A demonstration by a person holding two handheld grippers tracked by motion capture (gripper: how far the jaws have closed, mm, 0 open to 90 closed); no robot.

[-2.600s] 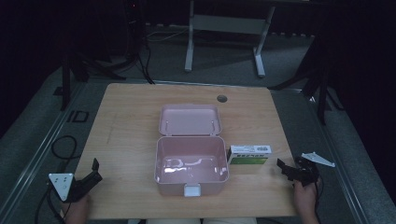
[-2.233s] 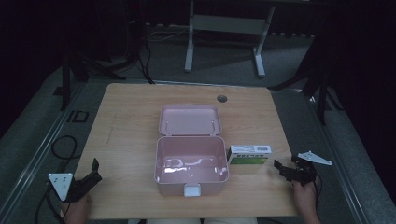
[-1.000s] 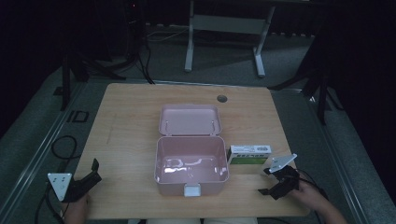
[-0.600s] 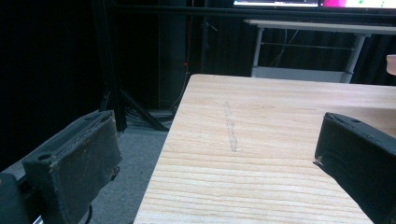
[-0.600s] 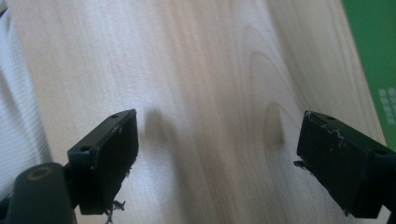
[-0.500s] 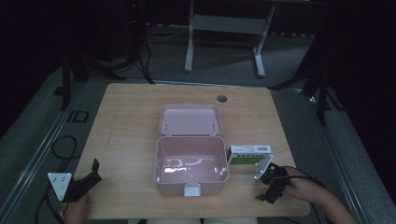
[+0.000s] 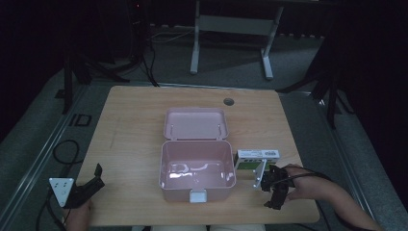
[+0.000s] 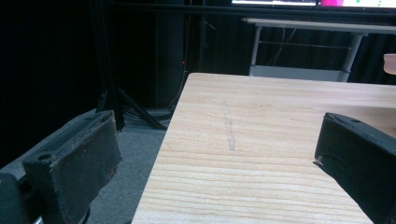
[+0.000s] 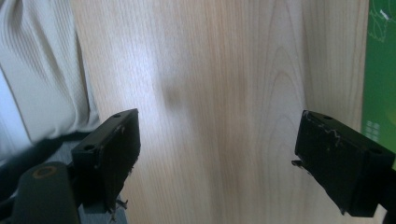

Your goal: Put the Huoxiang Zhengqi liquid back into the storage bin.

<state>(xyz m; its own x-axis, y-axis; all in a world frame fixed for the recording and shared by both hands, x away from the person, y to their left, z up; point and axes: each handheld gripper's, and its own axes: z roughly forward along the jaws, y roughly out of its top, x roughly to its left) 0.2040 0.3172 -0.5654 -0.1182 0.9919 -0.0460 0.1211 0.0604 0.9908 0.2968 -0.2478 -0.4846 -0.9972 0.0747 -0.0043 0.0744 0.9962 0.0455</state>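
Right gripper [image 7: 273,190] sits at the near right of the table [image 7: 130,125], jaws spread wide and gripping nothing; in the right gripper view its jaws look straight down on bare wood, a green strip of the carton [image 9: 380,79] showing at the right edge and a white ribbed sleeve [image 9: 42,70] at the left. Big change: over the last couple of seconds this gripper has swung in from the far right table edge and turned over, so it now hangs just in front of the green-and-white carton [image 7: 257,158], close but not touching as far as I can tell. The carton hasn't moved, it lies flat on the table just beside the right wall of the open pink box [image 7: 197,168], whose lid [image 7: 195,123] is folded back behind it. Box interior looks empty. Left gripper [image 7: 86,185] is parked at the near left corner, jaws released and apart, unchanged from earlier frames; the left gripper view looks along the table's left edge with nothing between the jaws. Reading: the right hand is lining up a pickup of the carton, probably to drop it in the box; grasp not made yet, jaws need to shift toward the carton and straddle it before closing
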